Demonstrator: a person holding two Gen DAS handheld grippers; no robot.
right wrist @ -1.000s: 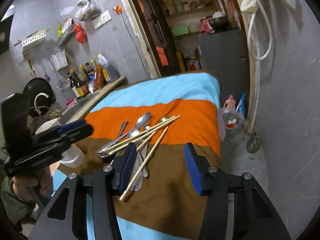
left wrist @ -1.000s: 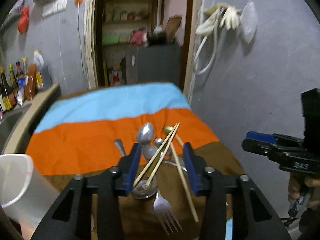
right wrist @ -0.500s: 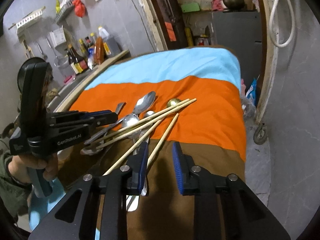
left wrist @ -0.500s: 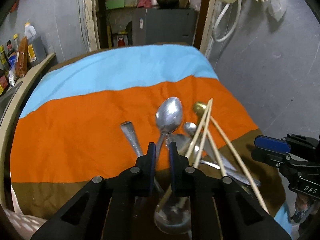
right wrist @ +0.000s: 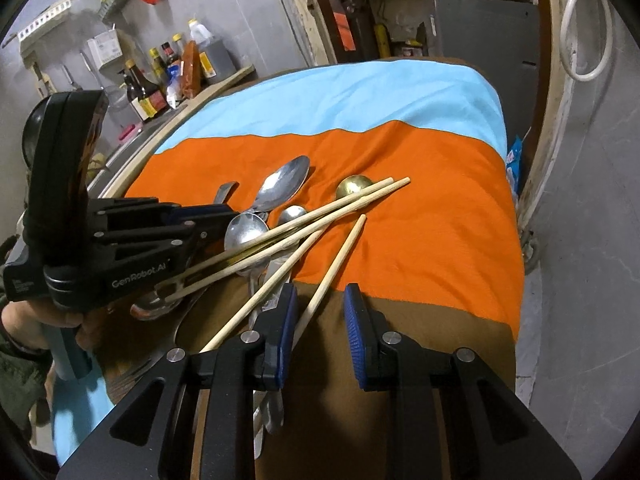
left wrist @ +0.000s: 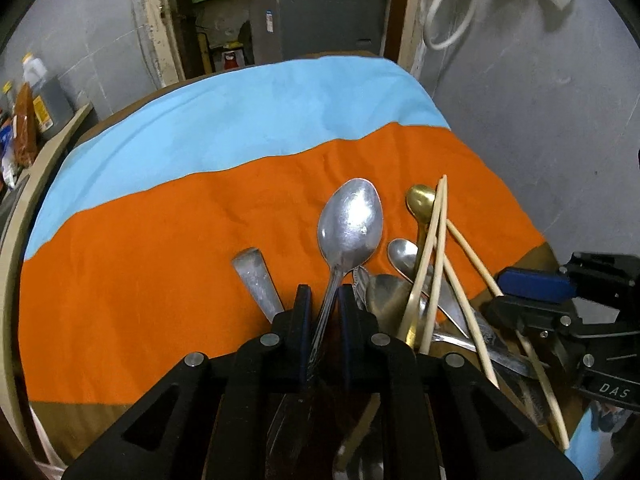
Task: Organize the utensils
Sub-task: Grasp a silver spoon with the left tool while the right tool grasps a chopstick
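A pile of utensils lies on a blue, orange and brown cloth (left wrist: pixel 160 240). In the left wrist view my left gripper (left wrist: pixel 324 294) is shut on the handle of the large silver spoon (left wrist: pixel 352 220), whose bowl rests on the orange stripe. Beside it lie a flat metal handle (left wrist: pixel 256 276), a small spoon (left wrist: pixel 402 254), a brass spoon (left wrist: pixel 420 200) and several wooden chopsticks (left wrist: pixel 436 248). In the right wrist view my right gripper (right wrist: pixel 320 300) is open only narrowly. One chopstick (right wrist: pixel 336 256) runs between its blue pads, close against the left one. The left gripper (right wrist: pixel 226 218) shows at the pile's left.
A counter with bottles (right wrist: pixel 160 80) runs along the left of the table. A grey cabinet (left wrist: pixel 316 20) stands in the doorway behind the far edge. A grey wall (left wrist: pixel 540 120) is close on the right. A hand (right wrist: pixel 60 316) holds the left gripper.
Both grippers came down and forward onto the pile and narrowed their jaws. The left one closed around the large spoon's handle; the right one now straddles a chopstick.
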